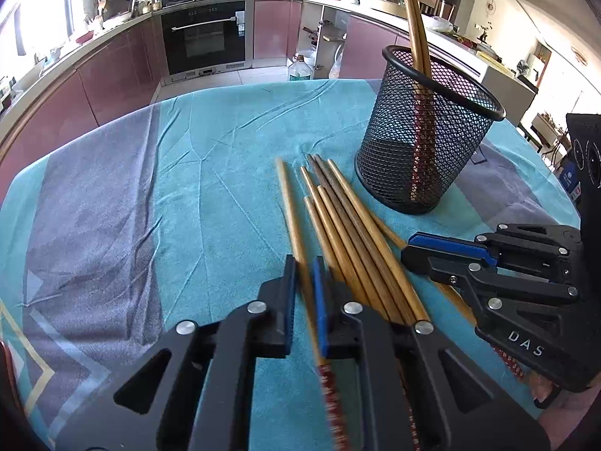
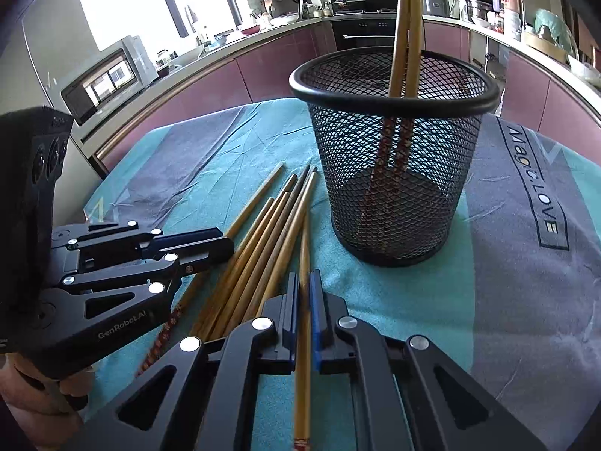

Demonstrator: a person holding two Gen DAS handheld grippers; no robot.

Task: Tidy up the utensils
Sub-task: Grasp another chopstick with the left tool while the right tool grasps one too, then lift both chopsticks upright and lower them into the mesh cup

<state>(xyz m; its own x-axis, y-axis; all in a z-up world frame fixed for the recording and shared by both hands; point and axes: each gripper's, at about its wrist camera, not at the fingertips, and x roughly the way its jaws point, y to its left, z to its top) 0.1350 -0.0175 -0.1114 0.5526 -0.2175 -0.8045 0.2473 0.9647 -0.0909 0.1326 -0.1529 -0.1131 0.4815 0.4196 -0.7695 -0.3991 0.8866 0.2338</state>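
Observation:
A black mesh cup (image 1: 424,150) (image 2: 394,169) stands upright on the teal and grey cloth, with two chopsticks (image 2: 403,37) leaning inside it. Several wooden chopsticks (image 1: 349,233) (image 2: 259,251) lie in a loose bundle in front of the cup. My left gripper (image 1: 305,263) (image 2: 227,240) is shut on the leftmost chopstick (image 1: 290,206), which has a red patterned end. My right gripper (image 2: 305,277) (image 1: 407,248) is shut on a single chopstick (image 2: 305,248) at the bundle's right side, near the cup. Both held chopsticks still lie low against the cloth.
The cloth-covered table (image 1: 112,206) ends just behind the cup. Beyond it are purple kitchen cabinets, an oven (image 1: 204,37), a microwave (image 2: 109,79) and a water bottle (image 1: 300,69) on the floor. A hand (image 2: 33,406) holds the left gripper's handle.

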